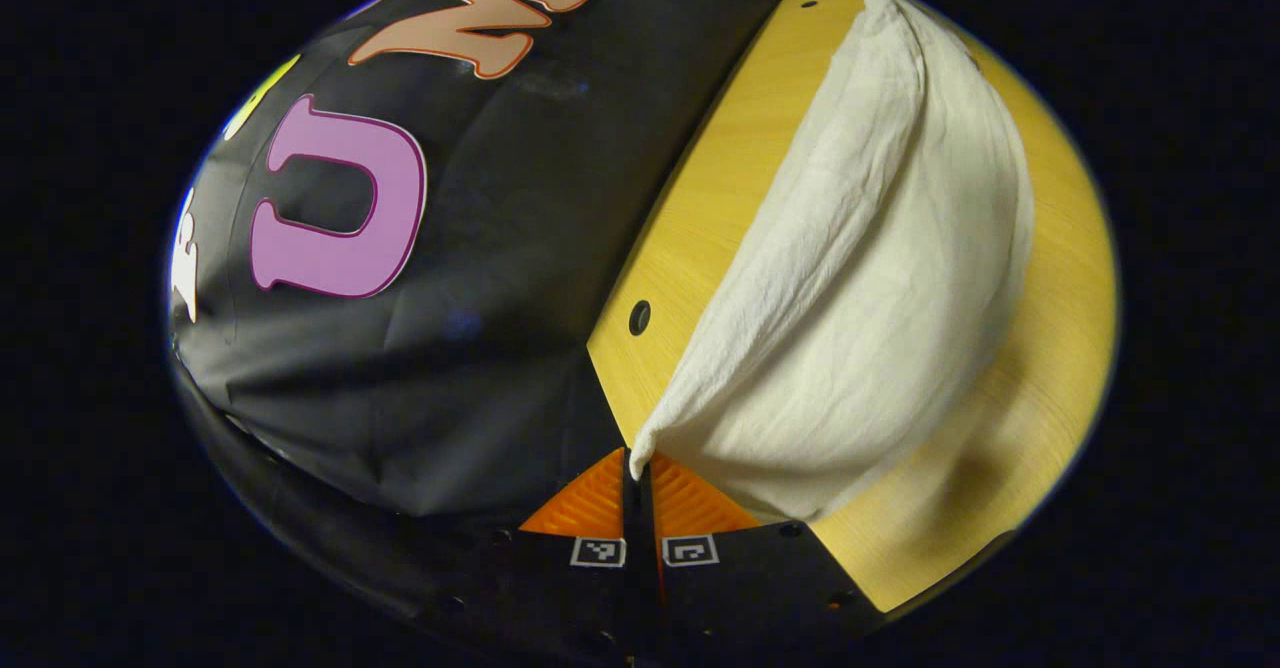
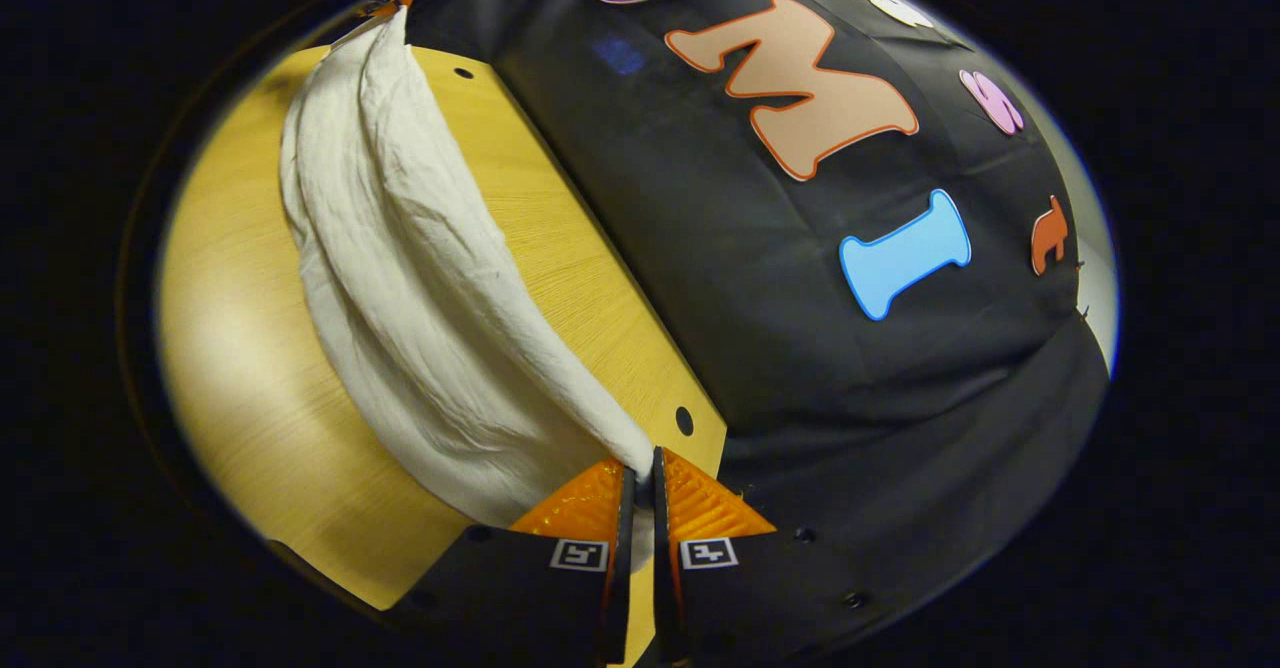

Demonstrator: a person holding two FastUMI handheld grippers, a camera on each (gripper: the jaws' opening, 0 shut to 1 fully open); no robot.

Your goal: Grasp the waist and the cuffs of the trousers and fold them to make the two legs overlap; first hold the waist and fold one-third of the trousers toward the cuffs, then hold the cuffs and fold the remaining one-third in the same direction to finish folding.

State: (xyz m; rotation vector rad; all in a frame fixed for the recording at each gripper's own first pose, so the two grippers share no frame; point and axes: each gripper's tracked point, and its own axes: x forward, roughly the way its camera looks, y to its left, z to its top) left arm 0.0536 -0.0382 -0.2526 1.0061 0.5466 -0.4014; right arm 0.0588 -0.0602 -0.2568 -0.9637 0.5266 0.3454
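Cream trousers (image 1: 880,278) pinched (both tongs) above wooden table (image 1: 700,208).

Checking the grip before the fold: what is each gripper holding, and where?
Both hold the white trousers: the left gripper and the right gripper each pinch a corner of one lifted edge. Waist or cuffs cannot be told.

A wooden counter (image 1: 700,208) is carrying the pale trousers (image 1: 860,278), which are lying lengthwise along it in a rumpled band with one long edge lifting off the surface. Bare wood is showing on both sides of the cloth. Small dark holes (image 1: 639,317) are sitting near the counter's edge beside the booth wall.
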